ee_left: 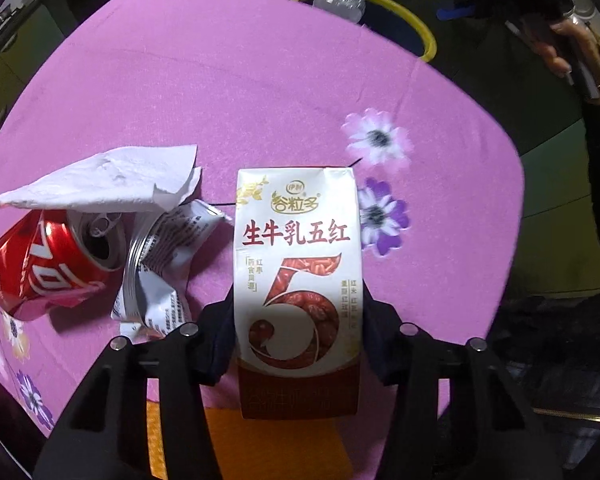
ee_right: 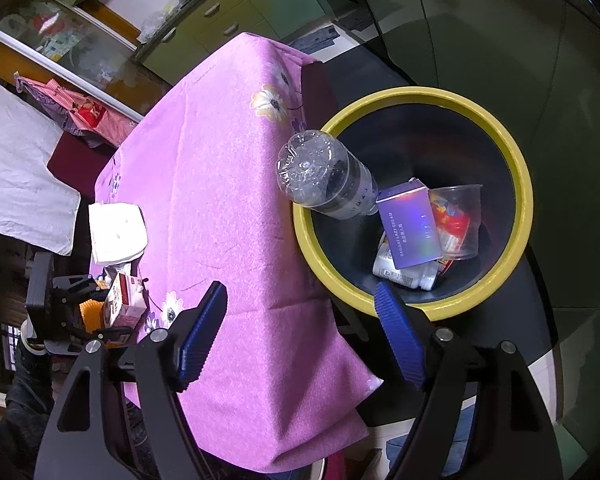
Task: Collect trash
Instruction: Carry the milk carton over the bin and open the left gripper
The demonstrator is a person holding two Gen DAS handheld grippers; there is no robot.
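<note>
Gripping the milk carton (ee_left: 296, 280) from both sides, the left tongs (ee_left: 298, 332) held it on the pink-clothed bench (ee_left: 260, 100). Just left of the carton lay a crumpled wrapper (ee_left: 160, 272), a crushed red can (ee_left: 48, 264) and a white napkin (ee_left: 100, 180). The right tongs (ee_right: 300, 336) gaped wide and empty above the yellow-rimmed bin (ee_right: 516, 184), where a clear bottle (ee_right: 324, 176) leaned on the rim.
</note>
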